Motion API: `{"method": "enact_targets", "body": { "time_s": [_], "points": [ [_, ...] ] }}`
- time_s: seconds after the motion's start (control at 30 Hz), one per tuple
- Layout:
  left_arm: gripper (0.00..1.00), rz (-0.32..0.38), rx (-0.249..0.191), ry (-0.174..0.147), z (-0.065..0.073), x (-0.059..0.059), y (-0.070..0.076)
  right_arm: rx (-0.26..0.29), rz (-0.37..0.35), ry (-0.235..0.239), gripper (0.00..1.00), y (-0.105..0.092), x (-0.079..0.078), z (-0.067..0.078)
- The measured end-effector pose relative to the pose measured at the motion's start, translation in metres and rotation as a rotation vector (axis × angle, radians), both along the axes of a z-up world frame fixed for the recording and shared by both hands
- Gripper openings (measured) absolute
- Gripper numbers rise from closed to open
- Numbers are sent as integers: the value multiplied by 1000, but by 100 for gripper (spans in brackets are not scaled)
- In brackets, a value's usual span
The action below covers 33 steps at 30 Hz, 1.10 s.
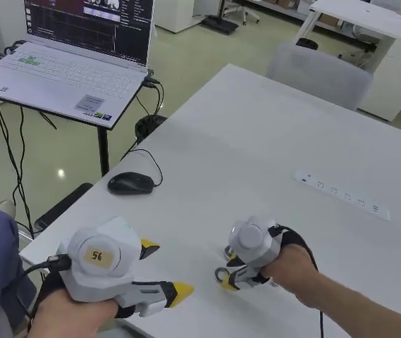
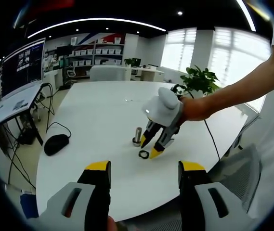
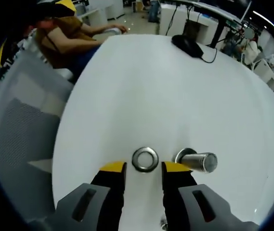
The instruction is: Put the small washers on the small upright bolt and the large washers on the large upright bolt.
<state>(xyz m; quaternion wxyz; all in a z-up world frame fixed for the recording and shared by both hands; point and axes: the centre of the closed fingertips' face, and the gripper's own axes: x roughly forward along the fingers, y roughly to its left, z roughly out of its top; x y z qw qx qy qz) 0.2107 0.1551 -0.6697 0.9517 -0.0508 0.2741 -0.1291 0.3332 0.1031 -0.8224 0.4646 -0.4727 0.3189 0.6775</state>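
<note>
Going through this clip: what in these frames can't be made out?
Head view: the right gripper stands in front of the bolt.
The loose washer: small or large, nothing to compare.
Right gripper view: ring at the bolt's base, another washer or bolt head, too blurred.
Head view: laptop screen cut by the top edge, text too small.

White worktop (image 1: 270, 141); metallic silver washer (image 3: 137, 160) and bolt (image 3: 199, 161); black mouse (image 1: 131, 183) on a black cable; white laptop (image 1: 59, 74) with pale green key lettering; left gripper (image 1: 166, 267) and right gripper (image 2: 150, 148), pale grey-white bodies, black jaws tipped yellow.
</note>
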Motion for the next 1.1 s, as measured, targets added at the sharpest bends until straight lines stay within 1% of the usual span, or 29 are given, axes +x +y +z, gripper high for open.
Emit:
{"method": "enact_targets", "body": {
  "time_s": [0.07, 0.17, 0.27, 0.3, 0.33, 0.37, 0.47, 0.53, 0.6, 0.67, 0.77, 0.83, 0.9, 0.97, 1.1],
  "points": [
    [56, 2, 2, 0, 1, 0, 1, -10, 15, -10, 33, 0, 1, 0],
    [55, 6, 2, 1, 1, 0, 3, -11, 38, -5, 34, 2, -1, -1],
    [55, 1, 4, 3, 1, 0, 1, -37, 70, -16, 35, 1, 0, -6],
    [55, -3, 5, 3, 1, 0, 0, -29, 79, -4, 34, 3, -3, -4],
    [55, -5, 5, 3, 2, 0, 0, -27, 77, -6, 34, 3, -2, -3],
    [55, -6, 5, 4, 2, 0, -1, -28, 95, -4, 34, 4, -3, -4],
    [55, -9, 5, 5, 1, 0, -2, -25, 115, -1, 33, 3, -5, -4],
    [55, -12, 3, 4, 1, 1, -4, -18, 106, 7, 31, 2, -5, -4],
    [55, -15, 3, 3, 2, 2, -5, -21, 102, 8, 25, 0, -6, -4],
    [55, -16, 3, 3, 2, 2, -5, -31, 89, 17, 25, -2, -9, -4],
    [55, -19, 3, 3, 2, 4, -5, -42, 90, 21, 25, -5, -12, -4],
    [55, -22, 4, 5, 1, 4, -6, -45, 112, 11, 25, -5, -12, -4],
    [55, -27, 5, 6, 1, 5, -7, -27, 166, 3, 27, -2, -13, -4],
    [55, -32, 6, 7, 1, 5, -8, -31, 197, -6, 28, -4, -14, -4],
    [55, -39, 6, 6, 2, 7, -12, -21, 217, 1, 28, -4, -13, -3]
  ]
}}
